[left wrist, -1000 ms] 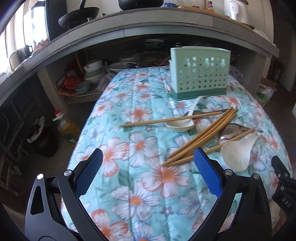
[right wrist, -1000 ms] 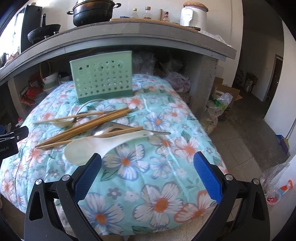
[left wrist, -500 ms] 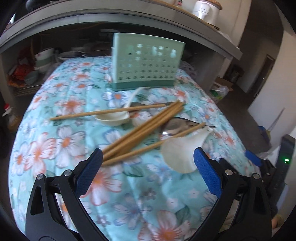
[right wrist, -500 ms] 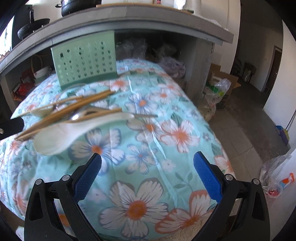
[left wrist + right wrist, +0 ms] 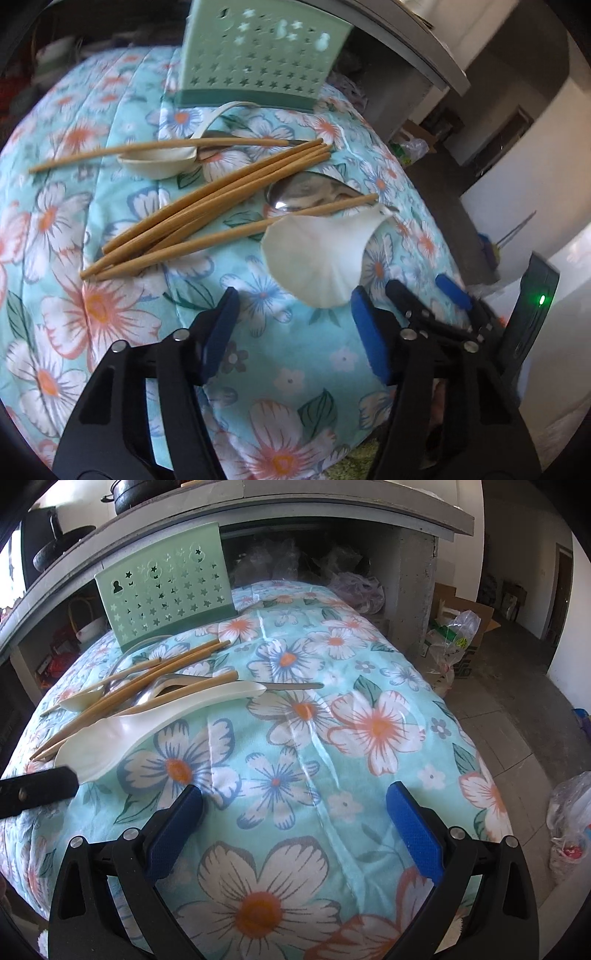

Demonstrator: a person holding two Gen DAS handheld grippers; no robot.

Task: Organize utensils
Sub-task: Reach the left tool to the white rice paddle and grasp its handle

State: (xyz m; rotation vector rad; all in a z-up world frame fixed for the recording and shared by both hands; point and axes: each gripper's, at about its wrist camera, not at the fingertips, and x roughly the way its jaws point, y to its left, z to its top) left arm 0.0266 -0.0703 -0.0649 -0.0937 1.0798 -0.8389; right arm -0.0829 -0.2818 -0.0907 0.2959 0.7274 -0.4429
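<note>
Steel spoon's point(image 5: 306, 194) bowl plain from left only; both grippers' point(image 5: 295, 332) point(image 5: 295, 827) jaws released.

I can read no words, brand names or numbers anywhere in front of me. The green utensil holder point(image 5: 166, 594) carries only cut-out stars and small figures. A plastic bag point(image 5: 456, 637) on the floor has green print, too small to make out.

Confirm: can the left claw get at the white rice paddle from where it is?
Probably yes. The left claw is open, and the white rice paddle's broad blade lies just ahead of its fingertips with only bare floral cloth between. One chopstick meets the blade's far edge; the near edge is free.
</note>
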